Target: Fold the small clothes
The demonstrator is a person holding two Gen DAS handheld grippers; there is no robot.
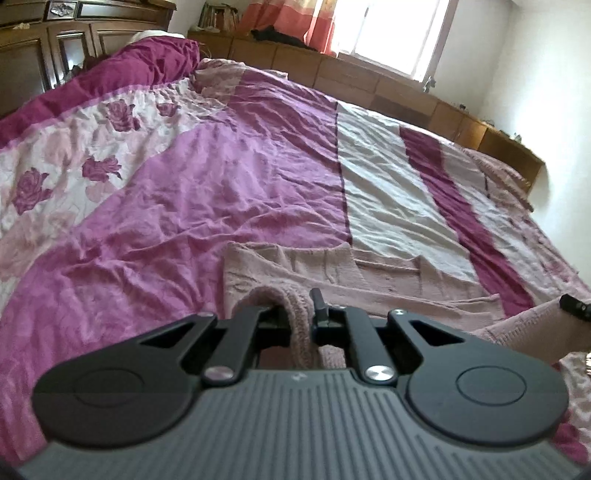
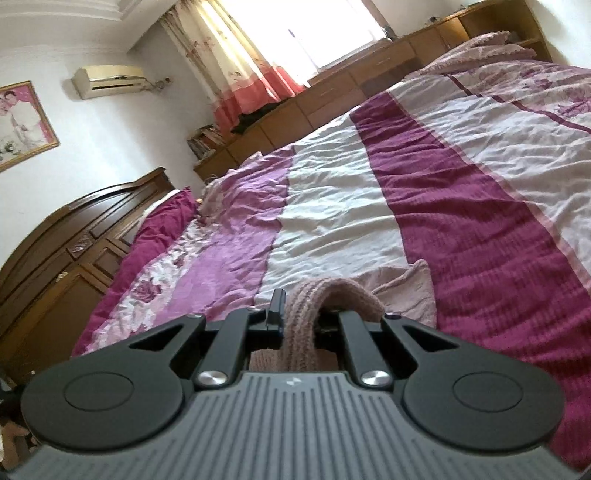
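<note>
**Both grippers pinching the pink knit, lifted off the bed**

Left gripper pinched tight on the ribbed edge of the pink knit top. Right gripper pinched tight on another bit of the same ribbed edge. Rest of the top lying flat just ahead, near the close edge of the bed, long way running side to side between the two grippers. Likely next: carry the held edge forward over the flat part. Only the rumpled bedcover ahead; wooden headboard and window well apart.
</note>
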